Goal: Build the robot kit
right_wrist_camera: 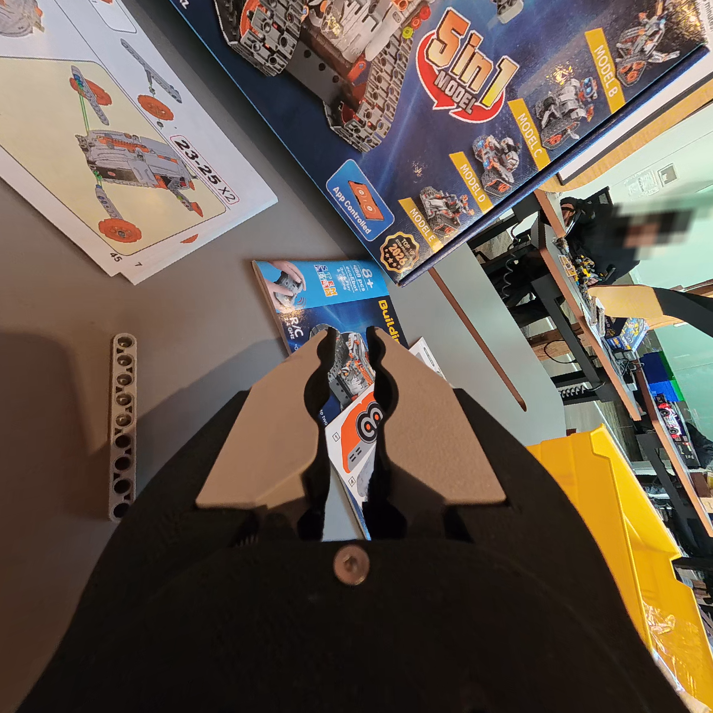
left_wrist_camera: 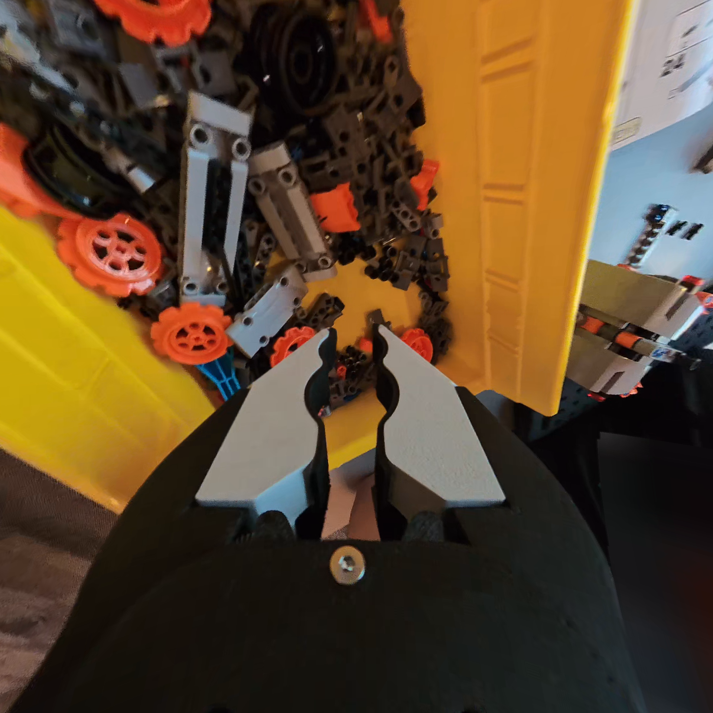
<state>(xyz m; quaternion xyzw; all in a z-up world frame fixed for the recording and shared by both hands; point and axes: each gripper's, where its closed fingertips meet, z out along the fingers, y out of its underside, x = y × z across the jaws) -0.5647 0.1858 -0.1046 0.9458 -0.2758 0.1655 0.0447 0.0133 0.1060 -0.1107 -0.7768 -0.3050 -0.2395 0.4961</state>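
My left gripper is open and empty. It hovers inside a yellow bin over small dark grey and black building pieces. Orange toothed wheels, light grey panel pieces and a black tyre lie farther in. My right gripper is open and empty. It hangs above a blue booklet on the grey table. A long grey beam with holes lies flat to its left, apart from it.
An open instruction sheet lies at the far left, and a large dark blue toy box at the back. A yellow bin stands on the right. A partly built grey and orange model sits beside the bin. A person sits at a far table.
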